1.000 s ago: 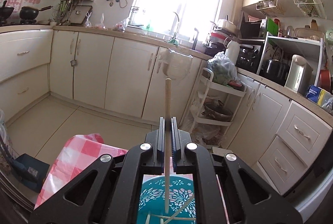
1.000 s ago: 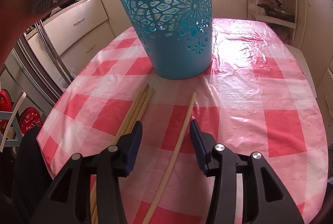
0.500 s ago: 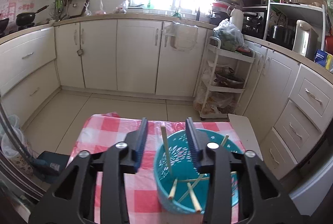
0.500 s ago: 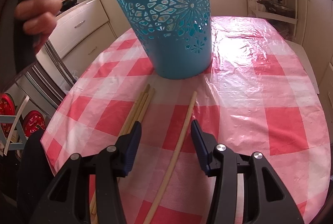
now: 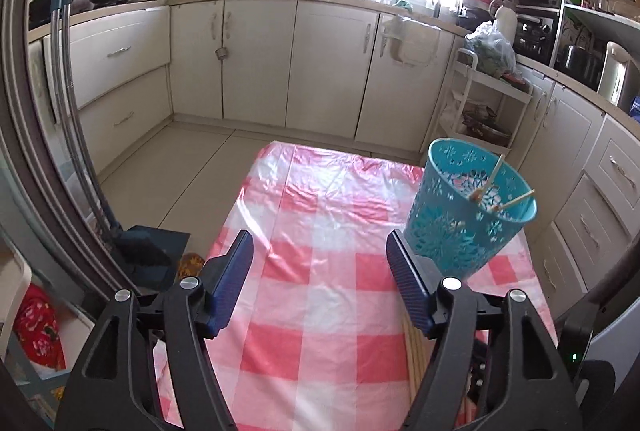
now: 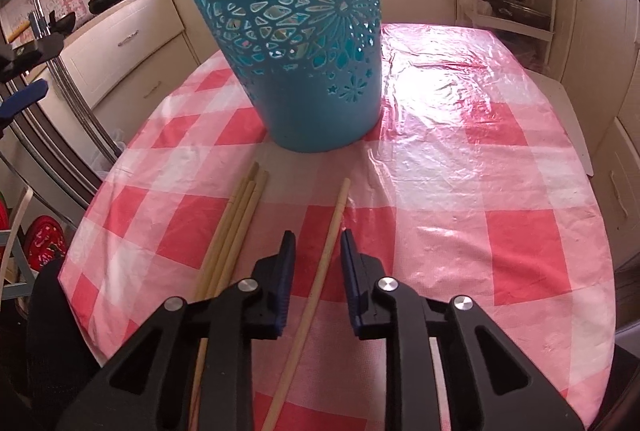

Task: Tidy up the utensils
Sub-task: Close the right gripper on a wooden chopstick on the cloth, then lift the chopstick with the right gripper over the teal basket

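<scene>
One pale wooden chopstick (image 6: pixel 320 271) lies alone on the red-and-white checked plastic tablecloth (image 6: pixel 500 191), between the blue pads of the right gripper (image 6: pixel 316 263), whose jaws have just been closing but are not yet seen pressing it. A centred, level pinch is advised before lifting. Beside it a bundle of similar chopsticks (image 6: pixel 236 231) is left; beyond, the teal perforated plastic basket (image 6: pixel 296 43) is stood. The left gripper (image 5: pixel 320 271) is held open, empty.
</scene>
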The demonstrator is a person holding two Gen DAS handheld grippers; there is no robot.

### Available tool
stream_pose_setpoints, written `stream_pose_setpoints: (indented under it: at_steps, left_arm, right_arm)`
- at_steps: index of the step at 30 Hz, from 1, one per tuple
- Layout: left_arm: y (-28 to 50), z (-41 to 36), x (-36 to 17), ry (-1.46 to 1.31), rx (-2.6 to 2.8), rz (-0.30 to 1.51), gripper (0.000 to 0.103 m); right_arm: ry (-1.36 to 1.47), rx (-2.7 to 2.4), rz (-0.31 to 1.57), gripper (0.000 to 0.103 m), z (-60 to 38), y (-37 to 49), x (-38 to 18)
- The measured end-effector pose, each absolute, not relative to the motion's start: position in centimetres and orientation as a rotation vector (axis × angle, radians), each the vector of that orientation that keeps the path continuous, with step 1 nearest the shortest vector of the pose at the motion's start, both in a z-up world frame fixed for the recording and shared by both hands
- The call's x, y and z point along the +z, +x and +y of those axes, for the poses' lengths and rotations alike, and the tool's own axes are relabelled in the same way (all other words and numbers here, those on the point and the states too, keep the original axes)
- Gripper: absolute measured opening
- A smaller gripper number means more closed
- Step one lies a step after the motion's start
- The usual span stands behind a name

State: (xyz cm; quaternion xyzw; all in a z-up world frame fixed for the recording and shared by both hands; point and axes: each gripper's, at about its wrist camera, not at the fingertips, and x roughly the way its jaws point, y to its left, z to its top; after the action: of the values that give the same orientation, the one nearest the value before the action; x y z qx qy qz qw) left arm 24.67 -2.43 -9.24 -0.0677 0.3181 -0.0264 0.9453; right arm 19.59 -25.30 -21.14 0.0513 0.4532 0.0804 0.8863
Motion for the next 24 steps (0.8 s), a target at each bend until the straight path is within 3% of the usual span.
stream_pose_setpoints:
  at_steps: [4, 5, 14, 24]
  left_arm:
    - [22.9, -2.4, -9.8, -0.088, -0.062, 0.678, 0.068]
    - [22.3, -2.6, -9.9, -0.076, -0.061, 0.676, 0.070]
    - [20.6, -4.1, -9.7, -0.016, -0.085, 0.687, 0.076]
    - [20.6, -4.6, -9.7, -0.001, -0.098, 0.706, 0.076]
  right_arm:
    - [-0.040, 0.158, 0.960, 0.015, -23.9, 19.6, -21.1]
    - [-0.055, 0.180, 0.972, 0.009, -23.8, 19.6, -21.0]
    - [-0.103, 0.239, 1.013, 0.009, -24.0, 19.5, -20.9]
    - [0.146, 0.269, 0.978, 0.006, -26.7, 18.5, -20.5]
